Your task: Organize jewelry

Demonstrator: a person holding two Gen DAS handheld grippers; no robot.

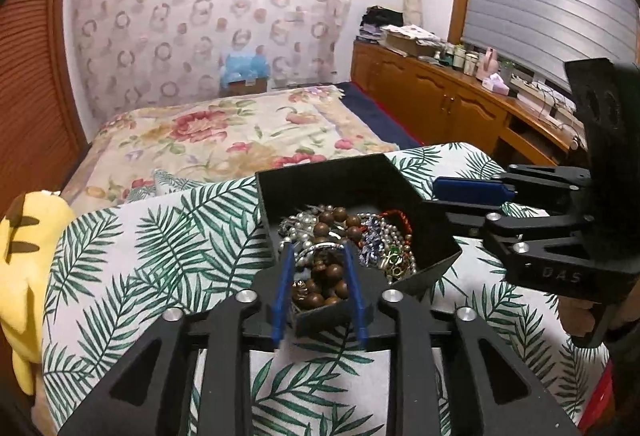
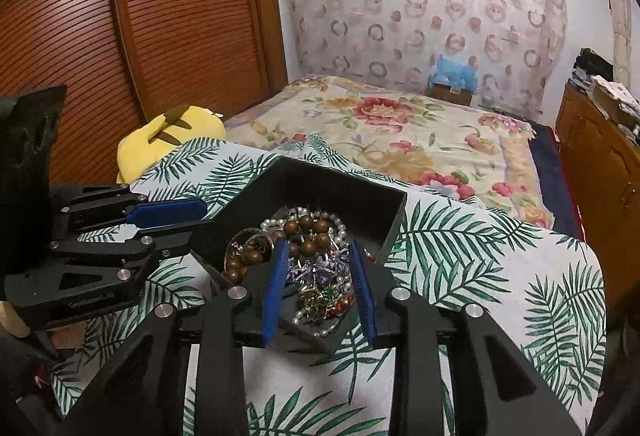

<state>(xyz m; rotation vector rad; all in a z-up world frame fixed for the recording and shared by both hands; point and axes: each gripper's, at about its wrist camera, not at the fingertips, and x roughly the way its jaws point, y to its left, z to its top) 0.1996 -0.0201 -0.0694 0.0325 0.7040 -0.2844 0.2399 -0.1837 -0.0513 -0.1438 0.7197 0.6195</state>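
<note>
A black open box (image 1: 320, 183) sits on a palm-leaf cloth, full of tangled jewelry: brown wooden beads (image 1: 328, 224), pearls, and green-gold pieces (image 1: 394, 262). My left gripper (image 1: 318, 256) is open, its blue fingers straddling the box's near corner over wooden beads. My right gripper (image 2: 318, 252) is open too, fingers over the box's other near side, above blue-silver and gold-green pieces (image 2: 320, 296). The box also shows in the right wrist view (image 2: 340, 191). Each gripper appears in the other's view, at the right (image 1: 468, 191) and at the left (image 2: 168, 213). Neither holds anything.
The palm-leaf cloth (image 1: 160, 256) covers a raised surface before a floral bed (image 1: 224, 131). A yellow plush toy (image 1: 24, 268) lies at the left edge. Wooden cabinets with clutter (image 1: 460, 91) run along the right. A brown slatted wardrobe (image 2: 120, 15) stands left.
</note>
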